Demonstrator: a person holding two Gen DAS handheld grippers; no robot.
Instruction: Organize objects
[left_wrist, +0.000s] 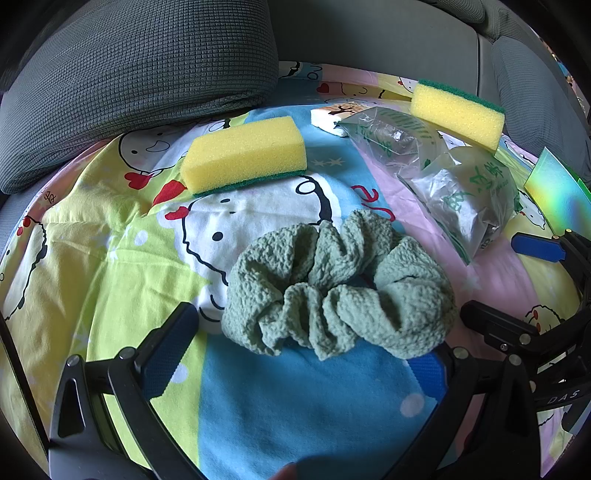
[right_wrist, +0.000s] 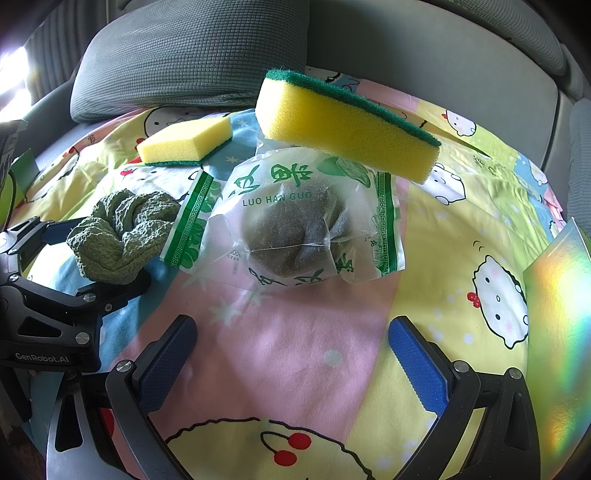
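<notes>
A pale green scrunchie (left_wrist: 338, 288) lies on the cartoon-print sheet (left_wrist: 92, 229) between the open fingers of my left gripper (left_wrist: 299, 350); it also shows in the right wrist view (right_wrist: 122, 236). Beyond it lie a yellow sponge (left_wrist: 245, 153), green side down, a second yellow sponge (left_wrist: 458, 110) propped on clear luo han guo packets (left_wrist: 465, 195), and a small white packet (left_wrist: 332, 114). My right gripper (right_wrist: 291, 350) is open and empty over the sheet, just short of a luo han guo packet (right_wrist: 295, 221) with the second sponge (right_wrist: 343, 125) resting on its far side.
A grey cushion (left_wrist: 140, 77) lies at the back left against the grey sofa back (left_wrist: 388, 33). A shiny holographic card (right_wrist: 557, 295) lies at the right edge. The left gripper's body (right_wrist: 48, 314) sits at the left of the right wrist view.
</notes>
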